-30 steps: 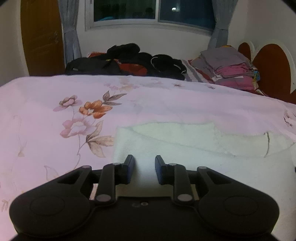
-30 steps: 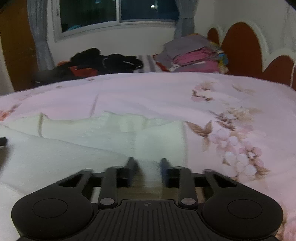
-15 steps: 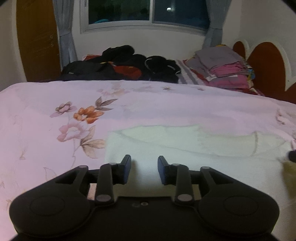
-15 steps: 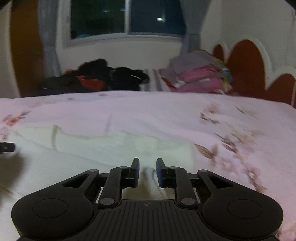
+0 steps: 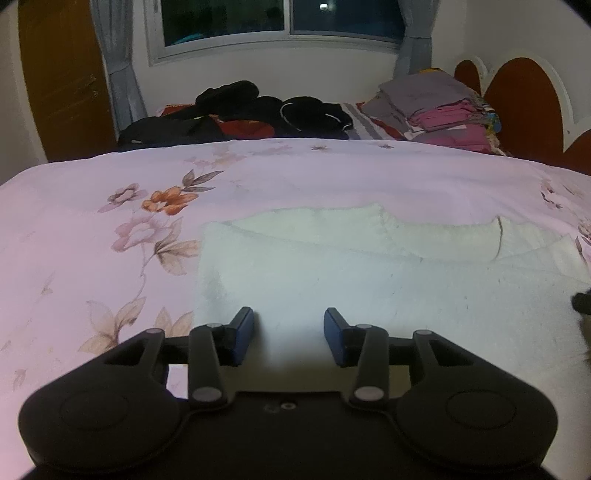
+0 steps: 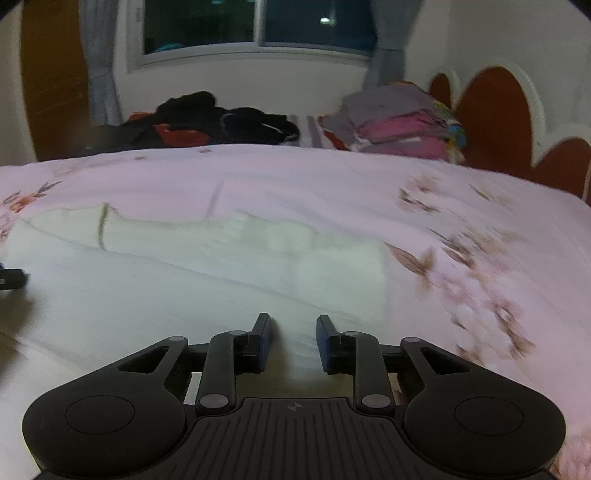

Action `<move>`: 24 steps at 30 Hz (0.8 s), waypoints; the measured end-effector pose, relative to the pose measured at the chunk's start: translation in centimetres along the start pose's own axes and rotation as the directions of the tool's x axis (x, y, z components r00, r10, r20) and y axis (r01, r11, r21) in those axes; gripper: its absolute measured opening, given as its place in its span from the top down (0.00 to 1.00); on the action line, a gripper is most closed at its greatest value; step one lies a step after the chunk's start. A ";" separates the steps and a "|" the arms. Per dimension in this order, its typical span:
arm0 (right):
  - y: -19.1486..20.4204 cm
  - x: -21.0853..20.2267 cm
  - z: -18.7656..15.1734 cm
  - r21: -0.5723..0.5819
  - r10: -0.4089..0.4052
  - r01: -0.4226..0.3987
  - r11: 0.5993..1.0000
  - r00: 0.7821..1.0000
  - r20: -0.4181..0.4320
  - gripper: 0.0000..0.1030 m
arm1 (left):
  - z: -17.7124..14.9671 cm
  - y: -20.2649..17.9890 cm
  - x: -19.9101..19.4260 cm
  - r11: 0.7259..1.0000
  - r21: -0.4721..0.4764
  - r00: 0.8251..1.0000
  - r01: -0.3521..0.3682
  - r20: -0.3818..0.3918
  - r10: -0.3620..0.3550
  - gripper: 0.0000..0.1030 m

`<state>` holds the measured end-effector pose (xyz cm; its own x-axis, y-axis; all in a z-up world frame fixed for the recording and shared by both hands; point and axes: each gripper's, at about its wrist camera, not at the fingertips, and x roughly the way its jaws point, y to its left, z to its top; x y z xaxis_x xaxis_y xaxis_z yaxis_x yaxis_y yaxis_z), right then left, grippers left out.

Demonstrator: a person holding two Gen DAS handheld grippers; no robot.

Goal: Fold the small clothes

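A white knitted garment (image 5: 369,280) lies flat on the pink floral bedspread (image 5: 92,280), with a folded-over strip along its far edge. My left gripper (image 5: 289,325) hovers over the garment's left part; its jaws are opening and nothing is pinched between the pads. In the right wrist view the same garment (image 6: 184,288) spreads to the left. My right gripper (image 6: 294,328) stands over its right part, jaws opening, with flat cloth under the gap and no pad pressing on it. Each view shows the other gripper's tip at its edge (image 5: 581,302) (image 6: 11,278).
A heap of dark clothes (image 5: 240,114) lies at the far side of the bed. A folded stack of grey and pink clothes (image 5: 439,110) sits by the red-brown headboard (image 5: 524,107). A window (image 5: 288,18) and a wooden door (image 5: 62,74) stand behind.
The left jaws have spread wider. A second ago a raised fold of white cloth stood between the right fingers; now the cloth lies flat and the right view has shifted.
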<state>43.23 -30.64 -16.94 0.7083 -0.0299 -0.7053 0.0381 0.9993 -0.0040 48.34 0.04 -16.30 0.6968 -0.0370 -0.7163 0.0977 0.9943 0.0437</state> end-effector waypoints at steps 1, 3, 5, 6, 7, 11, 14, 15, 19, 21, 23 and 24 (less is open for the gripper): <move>-0.1 -0.4 -0.1 -0.006 -0.008 0.008 1.000 1.000 -0.002 0.75 | -0.1 0.0 -0.3 1.000 -0.001 1.000 -0.004 -0.003 0.004 0.60; -0.6 -1.3 -0.3 0.013 -0.007 0.007 1.000 1.000 0.000 0.75 | -0.4 -0.3 -1.1 1.000 -0.005 1.000 -0.006 -0.006 0.006 0.60; -1.0 -2.7 -0.4 0.044 0.027 -0.027 0.999 1.000 0.012 0.75 | -0.6 -0.5 -2.2 1.000 -0.006 1.000 -0.002 -0.006 0.002 0.60; -1.2 -3.5 -0.6 0.050 0.042 -0.043 0.998 0.999 0.018 0.75 | -0.8 -0.6 -2.7 1.000 -0.009 1.000 -0.001 -0.007 0.001 0.60; -1.1 -4.1 -0.6 0.054 0.054 -0.055 0.997 0.998 0.022 0.75 | -0.9 -0.8 -3.3 1.000 -0.016 1.000 0.002 -0.007 -0.002 0.60; -0.9 -7.0 -1.5 0.049 0.129 -0.131 0.990 0.991 0.029 0.75 | -1.7 -1.6 -6.2 0.999 -0.039 1.000 0.007 0.000 -0.007 0.55; -0.2 -8.7 -2.5 0.038 0.188 -0.188 0.981 0.982 0.021 0.75 | -2.6 -2.3 -8.4 0.999 -0.040 1.000 0.002 0.011 -0.001 0.52; 0.1 -9.2 -2.9 0.030 0.205 -0.206 0.978 0.979 0.014 0.75 | -2.9 -2.6 -9.0 0.999 -0.039 1.000 -0.001 0.012 0.002 0.52; 1.1 -10.8 -5.0 0.020 0.251 -0.251 0.968 0.968 -0.009 0.75 | -4.5 -3.3 -11.1 0.999 -0.046 1.000 0.004 0.004 -0.004 0.51; 1.2 -11.7 -6.0 0.021 0.264 -0.264 0.964 0.964 -0.019 0.74 | -5.4 -3.7 -12.1 0.999 -0.038 1.000 0.008 -0.001 -0.009 0.51; 1.4 -12.7 -6.9 0.020 0.270 -0.269 0.963 0.963 -0.024 0.74 | -6.3 -4.2 -12.9 1.000 -0.024 1.000 0.012 -0.009 -0.012 0.49; 1.5 -13.2 -7.4 0.021 0.272 -0.271 0.962 0.962 -0.025 0.74 | -6.9 -4.3 -13.3 1.000 -0.017 1.000 0.015 -0.013 -0.015 0.49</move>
<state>28.74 -28.59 -12.87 0.6738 0.2435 -0.6976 -0.1410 0.9692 0.2021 33.75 -3.04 -11.71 0.6857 -0.0505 -0.7262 0.0956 0.9952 0.0211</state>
